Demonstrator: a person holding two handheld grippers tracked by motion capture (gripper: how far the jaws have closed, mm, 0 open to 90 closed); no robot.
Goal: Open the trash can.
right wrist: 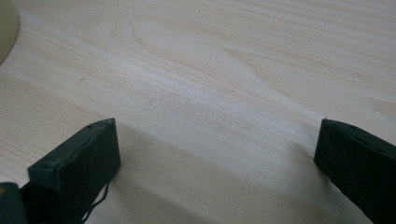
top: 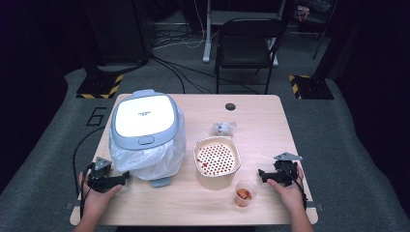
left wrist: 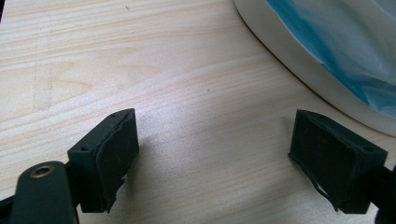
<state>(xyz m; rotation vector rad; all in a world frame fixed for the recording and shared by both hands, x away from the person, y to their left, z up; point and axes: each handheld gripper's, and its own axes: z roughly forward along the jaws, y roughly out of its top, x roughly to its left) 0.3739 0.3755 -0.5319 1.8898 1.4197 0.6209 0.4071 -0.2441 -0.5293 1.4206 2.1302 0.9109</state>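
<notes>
A small bin (top: 145, 130) with a white and grey-blue lid and a plastic liner stands on the left half of the wooden table (top: 261, 116). My left gripper (top: 124, 175) rests at the table's front left, open, its jaws pointing at the bin's base (left wrist: 299, 51). In the left gripper view its gap (left wrist: 215, 158) holds nothing. A square tub (top: 217, 160) with a perforated insert sits mid-table. A small clear cup (top: 245, 193) with orange-red bits stands in front of it. My right gripper (top: 261, 173), open and empty (right wrist: 217, 161), lies at the front right, jaws toward the tub.
A crumpled clear wrapper (top: 223, 128) lies behind the tub. A round cable hole (top: 230, 106) sits near the table's far edge. A black chair (top: 246, 46) stands beyond the table, with cables on the floor.
</notes>
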